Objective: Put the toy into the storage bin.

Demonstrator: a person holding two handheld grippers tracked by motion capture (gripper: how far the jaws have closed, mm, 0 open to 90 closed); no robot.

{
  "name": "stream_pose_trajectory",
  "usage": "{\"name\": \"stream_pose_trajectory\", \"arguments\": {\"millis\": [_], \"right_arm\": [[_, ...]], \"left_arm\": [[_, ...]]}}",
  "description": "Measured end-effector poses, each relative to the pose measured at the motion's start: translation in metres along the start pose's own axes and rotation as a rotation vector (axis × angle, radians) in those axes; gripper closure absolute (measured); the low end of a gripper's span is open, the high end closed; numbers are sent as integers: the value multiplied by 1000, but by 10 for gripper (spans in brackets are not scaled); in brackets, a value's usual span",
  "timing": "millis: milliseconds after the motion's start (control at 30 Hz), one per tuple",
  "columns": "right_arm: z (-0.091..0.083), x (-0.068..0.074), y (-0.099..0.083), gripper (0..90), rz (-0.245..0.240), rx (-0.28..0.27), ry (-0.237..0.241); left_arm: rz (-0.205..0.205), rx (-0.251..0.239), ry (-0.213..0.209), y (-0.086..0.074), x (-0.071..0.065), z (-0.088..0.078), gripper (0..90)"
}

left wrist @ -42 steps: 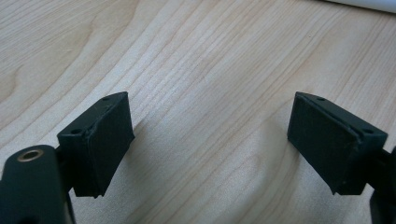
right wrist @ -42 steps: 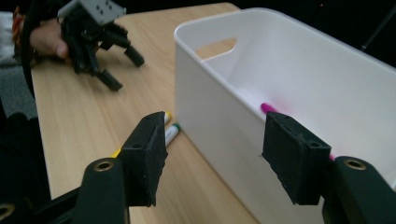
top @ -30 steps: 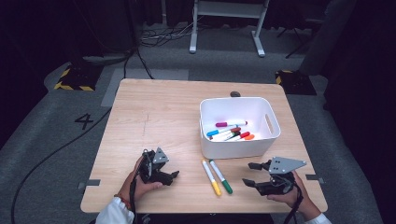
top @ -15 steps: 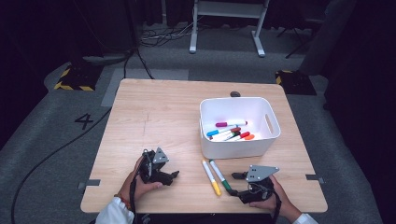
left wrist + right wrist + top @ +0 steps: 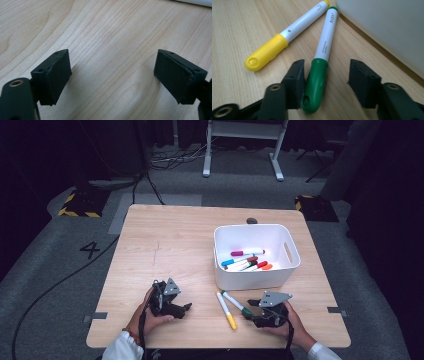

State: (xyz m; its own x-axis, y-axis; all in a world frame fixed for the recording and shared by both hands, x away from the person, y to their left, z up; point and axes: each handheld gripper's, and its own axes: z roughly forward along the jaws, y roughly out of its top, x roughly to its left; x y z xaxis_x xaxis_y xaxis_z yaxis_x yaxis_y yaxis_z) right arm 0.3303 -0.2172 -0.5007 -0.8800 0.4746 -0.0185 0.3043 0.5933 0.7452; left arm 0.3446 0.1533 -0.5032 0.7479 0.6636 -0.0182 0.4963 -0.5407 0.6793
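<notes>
Btwn right hand-held gripper [image 5: 325, 82] jaws, green marker [image 5: 319, 72] cap

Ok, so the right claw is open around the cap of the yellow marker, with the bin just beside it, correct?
Not quite: the right claw is open around the cap of the green marker, as the right gripper view shows. The yellow marker lies next to it, outside the jaws. The rest holds: the claw is open and the white bin sits just beside it.

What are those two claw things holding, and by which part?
Nothing yet. The right gripper straddles the green marker at its cap, open; the left gripper is open over bare table.
</notes>
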Motion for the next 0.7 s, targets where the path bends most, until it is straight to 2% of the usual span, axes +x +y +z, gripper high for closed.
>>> {"name": "stream_pose_trajectory", "arguments": {"millis": [267, 400, 467, 600, 700], "right_arm": [[0, -8, -1, 712, 2, -14, 5], [-1, -7, -1, 740, -4, -14, -2], [-1, -7, -1, 751, -19, -16, -22], [-3, -12, -3, 753, -15, -16, -11], [-6, -12, -5, 754, -31, -12, -15]], "left_arm": [[0, 0, 0, 0, 0, 0, 144], [-1, 0, 0, 0, 0, 0, 144], [0, 0, 0, 0, 0, 0, 144], [0, 0, 0, 0, 0, 0, 144], [0, 0, 0, 0, 0, 0, 144]]}}
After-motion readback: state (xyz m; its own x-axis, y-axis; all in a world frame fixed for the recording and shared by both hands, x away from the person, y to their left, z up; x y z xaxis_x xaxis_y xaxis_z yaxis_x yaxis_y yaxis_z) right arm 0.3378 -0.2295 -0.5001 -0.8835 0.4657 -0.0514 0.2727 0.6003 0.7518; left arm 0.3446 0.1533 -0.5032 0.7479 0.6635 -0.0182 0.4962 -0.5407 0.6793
